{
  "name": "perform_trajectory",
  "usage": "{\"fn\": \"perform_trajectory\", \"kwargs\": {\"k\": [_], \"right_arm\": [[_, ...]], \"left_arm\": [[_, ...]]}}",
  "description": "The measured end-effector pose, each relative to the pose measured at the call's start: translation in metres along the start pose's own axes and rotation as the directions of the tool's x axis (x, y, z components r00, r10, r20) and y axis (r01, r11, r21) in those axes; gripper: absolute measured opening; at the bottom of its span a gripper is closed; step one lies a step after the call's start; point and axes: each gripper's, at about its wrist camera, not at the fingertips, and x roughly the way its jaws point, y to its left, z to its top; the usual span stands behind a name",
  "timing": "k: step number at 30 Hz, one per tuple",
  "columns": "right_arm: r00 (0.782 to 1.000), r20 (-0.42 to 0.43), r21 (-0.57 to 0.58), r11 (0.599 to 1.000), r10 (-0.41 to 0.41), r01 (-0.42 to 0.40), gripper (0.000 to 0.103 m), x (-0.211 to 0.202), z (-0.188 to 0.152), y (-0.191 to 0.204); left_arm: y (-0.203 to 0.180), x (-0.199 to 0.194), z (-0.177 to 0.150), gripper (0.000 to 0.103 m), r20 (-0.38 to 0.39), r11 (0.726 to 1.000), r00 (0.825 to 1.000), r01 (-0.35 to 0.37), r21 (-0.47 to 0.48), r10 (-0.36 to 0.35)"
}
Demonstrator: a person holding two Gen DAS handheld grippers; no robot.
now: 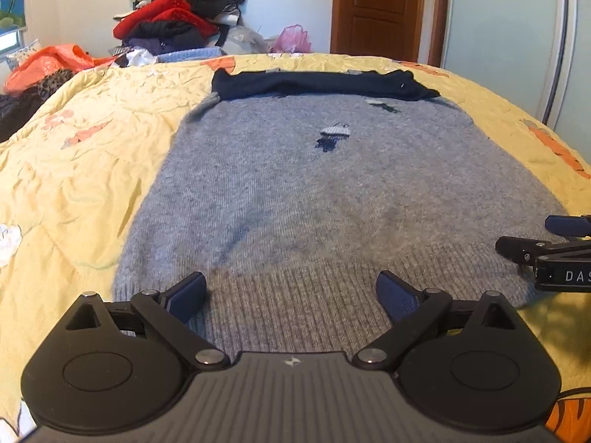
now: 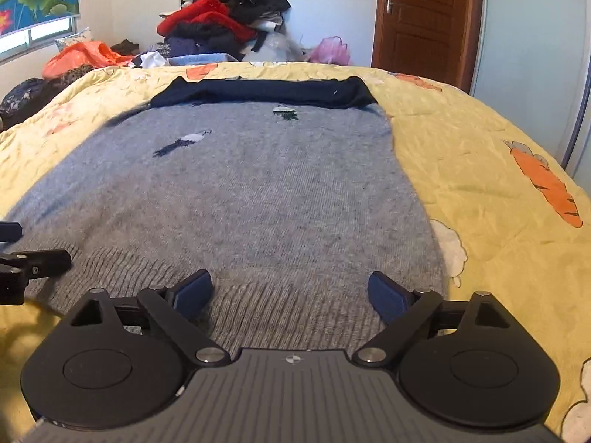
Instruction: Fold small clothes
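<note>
Left gripper (image 1: 291, 297): jaws spread wide, nothing between them, blue pads (image 1: 188, 295) sitting over the ribbed hem of the grey sweater (image 1: 314, 184). Contact w/ the knit cannot be confirmed. Right gripper (image 2: 290, 293): same condition, jaws wide apart, empty, over the hem further to the right; its tip also shows at the right edge of the left wrist view, beside the hem corner.

Sweater lies flat on the yellow quilt (image 1: 92, 155), hem toward the grippers, body stretching away. Small dark/white motifs knitted on the chest. A dark navy band (image 1: 317, 83) lies across the far end; whether sleeves or a separate piece cannot be told.

Quilt: creased, orange carrot print (image 2: 546, 184). Beyond the far edge: a heap of clothes (image 2: 221, 18), red and black on top, an orange plastic bag (image 2: 77, 55) at left, pink bag (image 2: 330, 50) nr a brown wooden door (image 2: 421, 14).
</note>
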Motion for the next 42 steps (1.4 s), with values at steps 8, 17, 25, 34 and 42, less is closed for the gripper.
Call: {"fn": "perform_trajectory", "kwargs": {"k": [8, 17, 25, 34, 42], "right_arm": [[0.999, -0.007, -0.017, 0.999, -0.036, 0.036, 0.090, 0.053, 0.063, 0.008], [0.997, -0.053, 0.026, 0.998, -0.057, 0.058, 0.094, 0.064, 0.049, -0.031], [0.999, -0.035, 0.017, 1.000, -0.022, 0.023, 0.090, 0.095, 0.090, -0.004], [0.996, -0.060, 0.025, 0.997, -0.071, 0.072, 0.098, 0.097, 0.073, -0.025], [0.999, -0.035, -0.027, 0.999, 0.030, -0.031, 0.090, 0.025, 0.031, 0.009]], "left_arm": [[-0.004, 0.046, 0.062, 0.099, 0.048, 0.999, 0.998, -0.033, 0.038, 0.031], [0.035, 0.073, 0.057, 0.103, -0.026, 1.000, 0.999, -0.026, 0.006, 0.026], [0.007, 0.086, 0.102, 0.102, 0.038, 1.000, 0.999, -0.001, 0.020, 0.000], [0.037, 0.109, 0.088, 0.103, -0.014, 0.998, 0.998, -0.069, -0.005, 0.069], [0.009, 0.027, 0.046, 0.102, 0.031, 1.000, 1.000, 0.000, 0.027, -0.001]]}}
